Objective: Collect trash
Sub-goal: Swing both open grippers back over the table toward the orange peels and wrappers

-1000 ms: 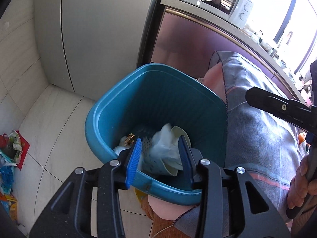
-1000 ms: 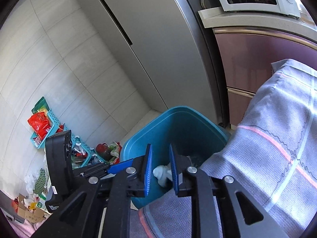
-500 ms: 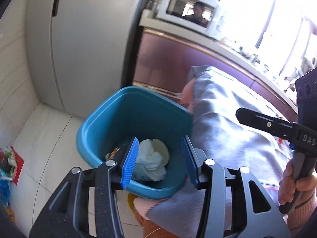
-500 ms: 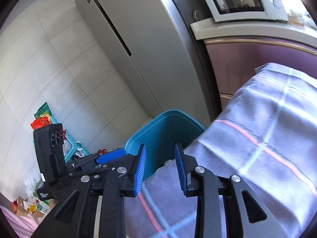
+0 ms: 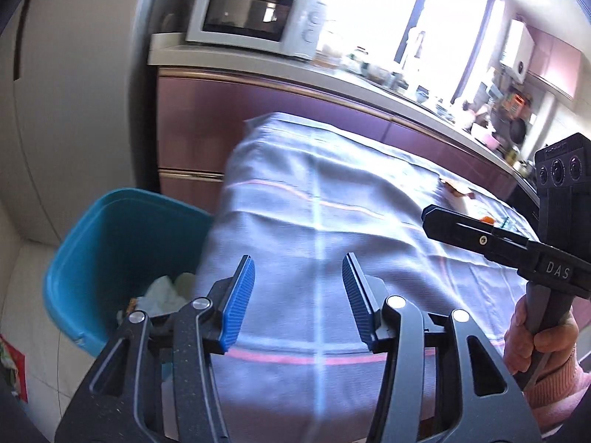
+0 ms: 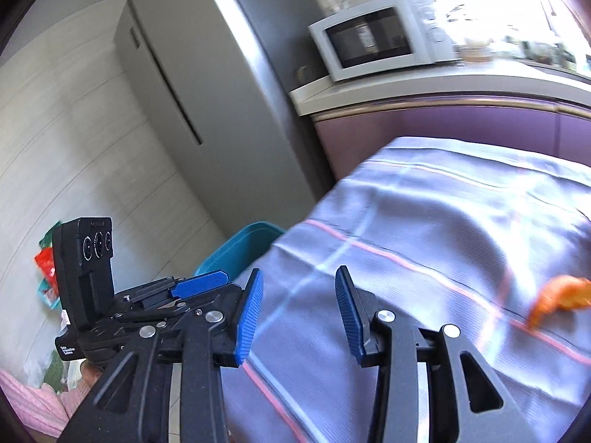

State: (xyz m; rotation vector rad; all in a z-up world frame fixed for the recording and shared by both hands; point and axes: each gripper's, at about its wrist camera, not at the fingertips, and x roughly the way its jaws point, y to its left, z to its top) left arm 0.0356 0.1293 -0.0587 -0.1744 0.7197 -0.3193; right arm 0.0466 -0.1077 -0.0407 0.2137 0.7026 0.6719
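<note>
We got both claws empty, left claw and right claw spreading, nothing between. Orange scrap sits near table's far edge; bin parked below table's left end for easy drops.

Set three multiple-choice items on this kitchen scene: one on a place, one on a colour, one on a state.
1. Where does the white microwave oven stand?
A. on the counter above the purple cabinets
B. on the floor
C. on the cloth-covered table

2. What colour is the plastic waste bin?
A. red
B. teal blue
C. yellow

3. What is between the pads of the right gripper?
A. crumpled tissue
B. an orange scrap
C. nothing

Key: 1 A, it sits on the pale countertop. 2 B, its walls are teal blue. 3 C, the opening jaws frame only the checked tablecloth.
</note>
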